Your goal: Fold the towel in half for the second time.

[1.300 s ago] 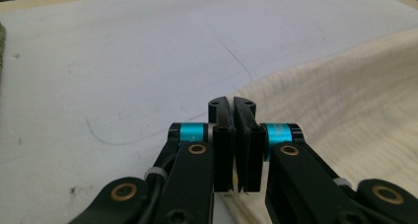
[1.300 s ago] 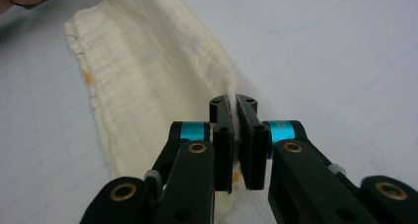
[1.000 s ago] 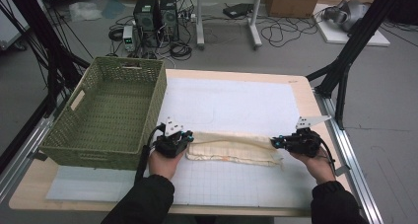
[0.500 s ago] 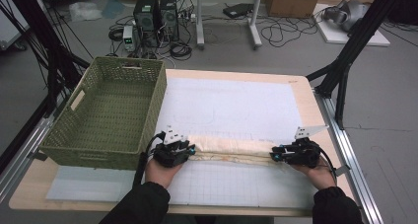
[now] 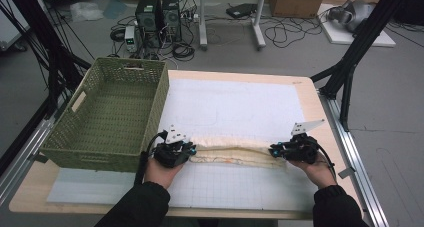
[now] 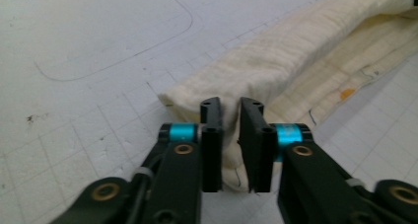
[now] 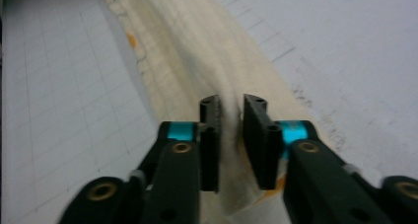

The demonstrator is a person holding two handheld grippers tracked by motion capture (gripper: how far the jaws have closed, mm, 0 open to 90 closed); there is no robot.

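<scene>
A cream-coloured cloth folded into a long narrow strip (image 5: 235, 152) lies across the white gridded mat (image 5: 235, 107), beside the green woven basket (image 5: 107, 117). The left gripper (image 5: 187, 149) and right gripper (image 5: 274, 151) have just been closing, and each pinches one end of the cloth. Judging by this, lengthwise folding looks done; further folding and probably basketing remain.

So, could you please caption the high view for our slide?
Both grippers pinch the ends of a folded cream cloth beside a green woven basket.
</scene>
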